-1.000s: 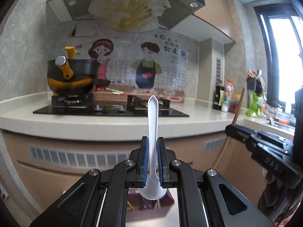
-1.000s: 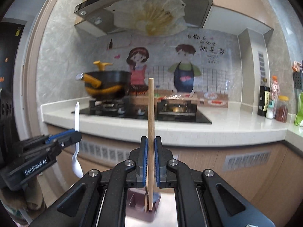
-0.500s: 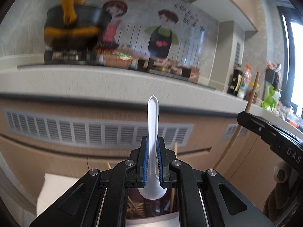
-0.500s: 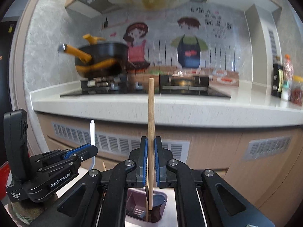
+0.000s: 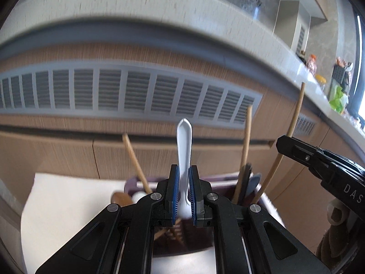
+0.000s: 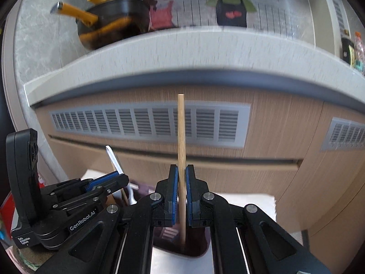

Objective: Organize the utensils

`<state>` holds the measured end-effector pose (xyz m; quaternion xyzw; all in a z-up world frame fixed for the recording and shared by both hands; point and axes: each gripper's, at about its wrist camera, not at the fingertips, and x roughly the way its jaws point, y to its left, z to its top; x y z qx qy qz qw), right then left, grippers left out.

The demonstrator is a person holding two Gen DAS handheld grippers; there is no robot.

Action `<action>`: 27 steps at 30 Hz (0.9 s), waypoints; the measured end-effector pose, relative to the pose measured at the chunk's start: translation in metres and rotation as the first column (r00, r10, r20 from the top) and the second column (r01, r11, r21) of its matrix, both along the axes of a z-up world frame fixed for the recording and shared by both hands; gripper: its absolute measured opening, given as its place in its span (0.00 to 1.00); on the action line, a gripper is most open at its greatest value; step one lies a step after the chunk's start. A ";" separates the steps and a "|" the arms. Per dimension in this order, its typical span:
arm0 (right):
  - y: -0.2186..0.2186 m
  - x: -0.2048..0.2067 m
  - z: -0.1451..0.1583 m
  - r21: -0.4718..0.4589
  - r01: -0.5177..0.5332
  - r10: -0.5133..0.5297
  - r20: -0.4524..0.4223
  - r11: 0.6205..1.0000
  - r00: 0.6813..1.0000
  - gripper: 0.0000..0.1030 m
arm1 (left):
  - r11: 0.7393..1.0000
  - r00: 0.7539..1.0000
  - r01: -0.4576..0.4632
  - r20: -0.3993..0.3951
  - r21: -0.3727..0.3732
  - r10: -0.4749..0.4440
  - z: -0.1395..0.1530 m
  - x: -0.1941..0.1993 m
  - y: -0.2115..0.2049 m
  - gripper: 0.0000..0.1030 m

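Note:
My left gripper is shut on a white plastic spoon, held upright with its bowl down, just above a dark purple utensil holder. The holder has wooden chopsticks and dark utensils standing in it. My right gripper is shut on a wooden chopstick, held upright with its lower end inside the holder's compartment. The left gripper with the spoon shows at the left of the right wrist view. The right gripper shows at the right of the left wrist view.
The holder stands on a white cloth on a low surface. Behind it are wooden cabinet fronts with a grey vent grille and a white countertop edge. A black and yellow pot sits on the stove above.
Both grippers have moved down from counter height towards the utensil holder, still holding the spoon and the chopstick. The chopstick's lower end now reaches into the holder.

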<state>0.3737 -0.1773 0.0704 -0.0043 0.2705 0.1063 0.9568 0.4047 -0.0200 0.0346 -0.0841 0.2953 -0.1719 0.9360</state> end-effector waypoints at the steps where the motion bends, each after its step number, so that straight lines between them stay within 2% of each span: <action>1: 0.001 0.001 -0.007 -0.003 -0.002 0.002 -0.017 1.000 1.000 0.07 | 1.000 1.000 -0.002 -0.013 0.013 0.002 -0.007 0.000 -0.001 0.09; 4: 0.002 0.003 -0.022 -0.008 0.000 0.000 -0.054 1.000 0.999 0.08 | 0.999 1.000 -0.013 -0.014 0.051 0.014 -0.015 -0.005 -0.003 0.10; 7: 0.001 0.001 -0.029 -0.001 0.004 -0.004 -0.063 1.000 0.998 0.08 | 0.999 1.000 0.001 -0.021 0.046 0.000 -0.015 -0.006 -0.005 0.11; 10: 0.000 -0.002 -0.029 0.007 -0.002 0.003 -0.070 1.000 0.998 0.09 | 0.999 1.000 0.000 -0.027 0.045 0.001 -0.012 -0.010 -0.007 0.19; 11: -0.001 -0.003 -0.029 0.005 -0.001 0.002 -0.072 1.000 0.997 0.10 | 0.999 1.000 -0.003 -0.028 0.042 0.004 -0.010 -0.009 -0.009 0.26; 12: -0.002 -0.005 -0.029 -0.004 0.002 -0.002 -0.074 1.000 0.997 0.17 | 0.999 1.000 -0.005 -0.029 0.036 0.006 -0.008 -0.009 -0.009 0.32; 13: -0.002 -0.007 -0.027 -0.012 0.007 -0.008 -0.073 1.000 0.997 0.22 | 1.000 1.000 -0.012 -0.028 0.026 0.013 -0.004 -0.011 -0.009 0.35; 15: -0.005 -0.016 -0.023 -0.023 0.030 -0.031 -0.050 0.999 0.998 0.45 | 1.000 1.000 -0.022 -0.018 0.016 0.022 0.006 -0.015 -0.005 0.41; 16: -0.007 -0.020 -0.020 -0.024 0.040 -0.040 -0.038 0.999 0.998 0.49 | 0.999 0.999 -0.033 -0.010 0.013 0.033 0.011 -0.021 -0.003 0.43; 18: -0.011 -0.036 -0.014 -0.015 0.053 -0.053 -0.012 0.998 0.999 0.61 | 0.998 0.998 -0.055 0.004 0.011 0.055 0.019 -0.033 0.006 0.55; 21: -0.018 -0.061 -0.009 0.024 0.061 -0.061 0.005 0.998 0.998 0.75 | 0.995 0.995 -0.098 0.024 0.016 0.098 0.023 -0.061 0.019 0.64; 23: -0.021 -0.084 -0.009 0.023 0.075 -0.075 0.019 0.997 0.997 0.80 | 0.992 0.992 -0.126 0.024 0.031 0.125 0.020 -0.084 0.030 0.67; 24: -0.021 -0.093 -0.010 0.021 0.077 -0.078 0.023 0.997 0.997 0.83 | 0.990 0.990 -0.137 0.024 0.042 0.136 0.019 -0.095 0.036 0.72; 27: -0.024 -0.124 -0.018 0.030 0.079 -0.079 0.013 0.996 0.997 0.86 | 0.982 0.986 -0.166 0.019 0.088 0.165 0.013 -0.134 0.042 0.80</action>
